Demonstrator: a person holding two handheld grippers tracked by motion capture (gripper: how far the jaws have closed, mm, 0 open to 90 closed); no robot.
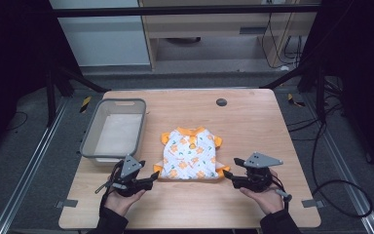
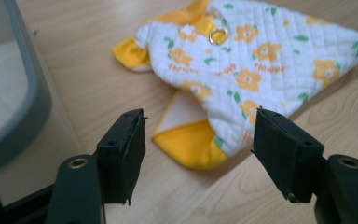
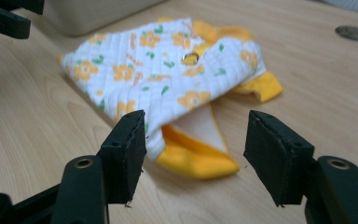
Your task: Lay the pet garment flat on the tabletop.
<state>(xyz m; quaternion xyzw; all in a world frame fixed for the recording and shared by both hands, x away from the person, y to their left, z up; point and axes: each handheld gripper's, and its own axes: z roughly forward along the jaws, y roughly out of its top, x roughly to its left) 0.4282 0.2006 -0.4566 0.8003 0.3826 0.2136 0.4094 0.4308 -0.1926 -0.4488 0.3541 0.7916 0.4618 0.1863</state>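
A small quilted garment [image 1: 191,154], white with orange flowers, green leaves and orange trim at collar and sleeves, lies flat near the middle of the wooden table [image 1: 253,122], collar toward the far edge. A grey bin [image 1: 91,130] stands just left of it. The left gripper view adds detail: a metal ring [image 2: 219,34] below the collar, printed lettering among the flowers, and a near sleeve cuff [image 2: 191,144] lifted to show white lining. The right gripper view shows the opposite near cuff [image 3: 198,158], likewise lifted, and a dark round disc [image 3: 353,32] set in the table beyond. The left gripper [image 1: 154,176] sits at the garment's near left corner, the right gripper [image 1: 228,176] at its near right corner. Each has its jaws spread apart, the cuff lying just ahead between them, nothing clamped
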